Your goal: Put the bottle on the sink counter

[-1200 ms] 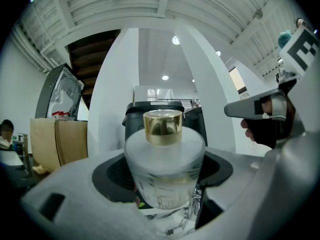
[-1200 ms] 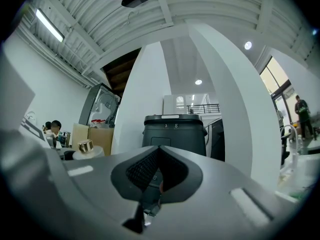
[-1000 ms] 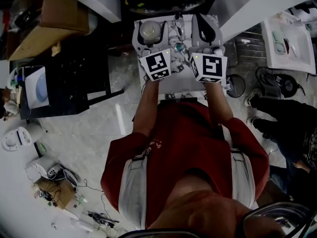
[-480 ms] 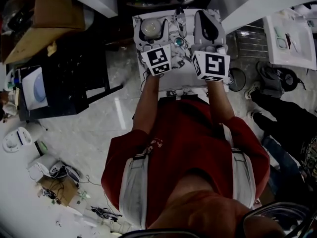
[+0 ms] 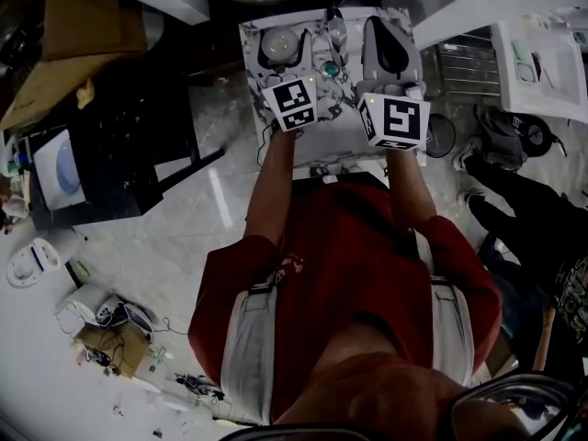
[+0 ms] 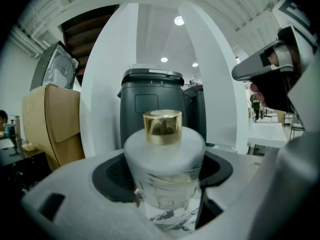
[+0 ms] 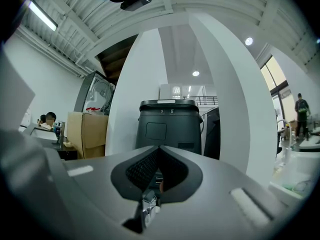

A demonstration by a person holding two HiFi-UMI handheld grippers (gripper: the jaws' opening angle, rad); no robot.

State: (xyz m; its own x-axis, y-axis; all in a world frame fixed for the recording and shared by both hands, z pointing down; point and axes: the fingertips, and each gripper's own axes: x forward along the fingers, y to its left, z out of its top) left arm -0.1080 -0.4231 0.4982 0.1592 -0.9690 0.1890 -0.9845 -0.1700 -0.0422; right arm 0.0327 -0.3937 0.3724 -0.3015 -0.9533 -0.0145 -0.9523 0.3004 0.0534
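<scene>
Holding bottle point(image 6: 164, 156), left hand-held gripper point(image 6: 166, 194) faces bin point(image 6: 150, 91) "8".

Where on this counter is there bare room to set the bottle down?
The front strip of the counter, between the left tongs holding the bottle and the right tongs, looks bare. The back is crowded: round basin at left, faucet in the middle, a grey holder at right.

Frosted round bottle point(image 6: 164, 159) with gold cap, upright between the left tongs point(image 6: 163, 184), over the marbled sink counter point(image 5: 335, 141).
</scene>
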